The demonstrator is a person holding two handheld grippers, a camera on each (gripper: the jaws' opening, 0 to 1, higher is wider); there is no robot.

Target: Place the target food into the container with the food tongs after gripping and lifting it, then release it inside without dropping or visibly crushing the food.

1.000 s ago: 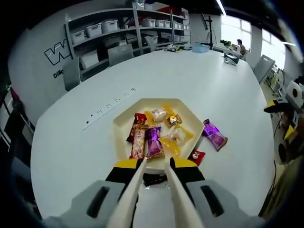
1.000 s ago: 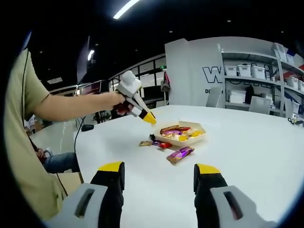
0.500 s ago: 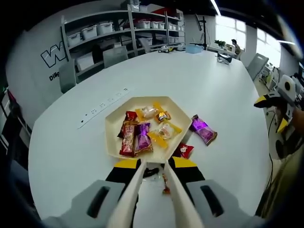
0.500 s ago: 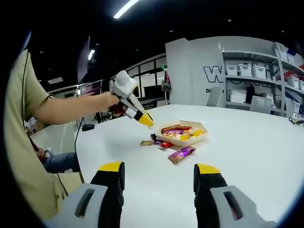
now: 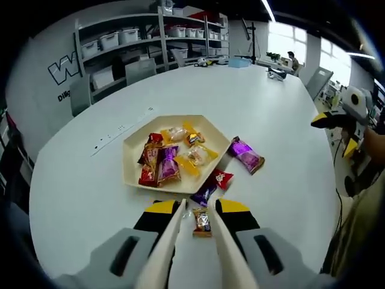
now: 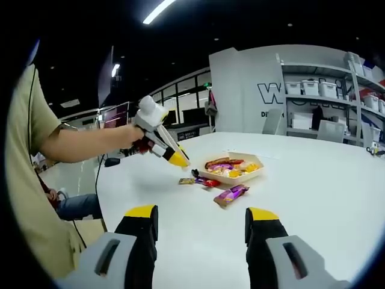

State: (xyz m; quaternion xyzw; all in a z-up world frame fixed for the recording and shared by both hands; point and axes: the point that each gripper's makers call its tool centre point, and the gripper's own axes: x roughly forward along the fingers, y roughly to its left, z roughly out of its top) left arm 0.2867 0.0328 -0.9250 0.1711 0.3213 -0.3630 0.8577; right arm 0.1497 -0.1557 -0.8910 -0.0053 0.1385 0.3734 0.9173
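Observation:
A cream hexagonal tray (image 5: pixel 130 161) holds several wrapped snacks. Just outside its near edge lie a dark purple packet (image 5: pixel 204 194), a red packet (image 5: pixel 222 178) and a larger purple packet (image 5: pixel 245 155). My left gripper (image 5: pixel 197 208) is shut on the food tongs (image 5: pixel 174 241), whose two cream arms stand slightly apart. A small orange-brown packet (image 5: pixel 201 221) lies on the table between them, not gripped. In the right gripper view the left gripper (image 6: pixel 174 158) hovers left of the tray (image 6: pixel 232 179), tips pointing down at the small packet (image 6: pixel 186 180). My right gripper (image 6: pixel 201 214) is open and holds nothing.
The big white round table (image 5: pixel 271 90) has bare room all round the tray. A power strip (image 5: pixel 120 129) is set into it beyond the tray. Shelves with bins (image 5: pixel 138 42) stand behind. The person's arm (image 6: pixel 84 141) reaches in from the left.
The left gripper has drawn back from the tray and dropped toward the table. The small orange-brown packet now lies between the tong arms. The right gripper has not moved.

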